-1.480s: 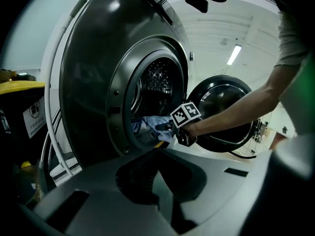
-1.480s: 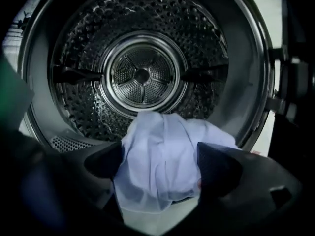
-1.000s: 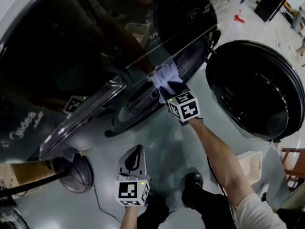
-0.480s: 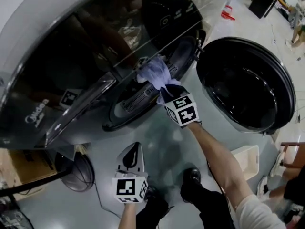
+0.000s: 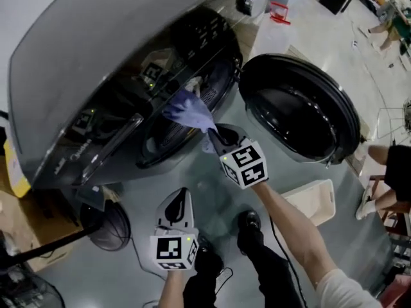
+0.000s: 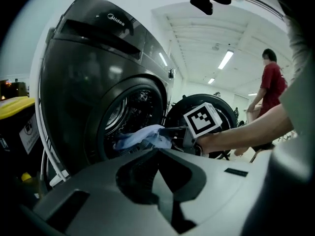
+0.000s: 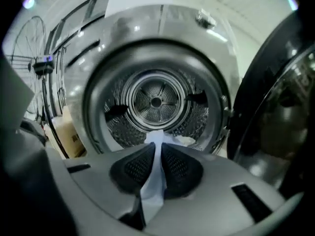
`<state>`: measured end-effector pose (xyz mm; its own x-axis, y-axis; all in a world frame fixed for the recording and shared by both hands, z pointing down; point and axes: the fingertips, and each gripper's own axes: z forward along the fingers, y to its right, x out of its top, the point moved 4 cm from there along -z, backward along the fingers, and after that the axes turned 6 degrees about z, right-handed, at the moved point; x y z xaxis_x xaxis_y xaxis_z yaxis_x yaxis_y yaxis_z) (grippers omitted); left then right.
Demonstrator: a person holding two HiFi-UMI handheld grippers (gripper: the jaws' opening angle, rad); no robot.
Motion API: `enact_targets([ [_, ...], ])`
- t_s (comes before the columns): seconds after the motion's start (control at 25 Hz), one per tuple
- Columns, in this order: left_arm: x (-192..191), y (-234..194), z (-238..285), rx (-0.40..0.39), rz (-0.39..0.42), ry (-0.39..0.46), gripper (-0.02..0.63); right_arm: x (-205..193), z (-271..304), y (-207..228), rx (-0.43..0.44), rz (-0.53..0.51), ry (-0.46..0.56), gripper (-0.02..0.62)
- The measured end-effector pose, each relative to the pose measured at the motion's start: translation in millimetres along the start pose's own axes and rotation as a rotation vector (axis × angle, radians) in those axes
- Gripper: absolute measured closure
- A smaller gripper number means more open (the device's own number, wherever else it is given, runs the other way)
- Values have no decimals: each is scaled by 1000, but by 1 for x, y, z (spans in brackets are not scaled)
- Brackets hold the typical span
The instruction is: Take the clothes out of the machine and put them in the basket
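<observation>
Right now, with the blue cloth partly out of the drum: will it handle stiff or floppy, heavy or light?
Probably floppy: the cloth sags and bunches between drum and right gripper. Likely light: one thin pinched fold carries it.

Pale blue garment (image 5: 188, 110) half out of the open dark machine (image 5: 96, 56), white basket (image 5: 313, 201) nearby

Floor (image 5: 221, 185): grey and glossy.
Machine (image 5: 70, 69): stood on the floor, its door (image 5: 302, 111) swung wide open.
Basket (image 5: 316, 201): white, set on the floor in front of the machine, near the open door (contents not discernible).
</observation>
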<state>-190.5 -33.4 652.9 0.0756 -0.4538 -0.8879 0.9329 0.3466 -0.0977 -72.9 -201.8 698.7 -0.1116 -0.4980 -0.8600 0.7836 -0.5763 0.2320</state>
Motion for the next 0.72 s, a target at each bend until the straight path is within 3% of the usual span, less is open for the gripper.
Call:
enact_targets([
  [0.72,183,22,-76,39,-5,24,588,149,-175,-57,-14,96,96,540],
])
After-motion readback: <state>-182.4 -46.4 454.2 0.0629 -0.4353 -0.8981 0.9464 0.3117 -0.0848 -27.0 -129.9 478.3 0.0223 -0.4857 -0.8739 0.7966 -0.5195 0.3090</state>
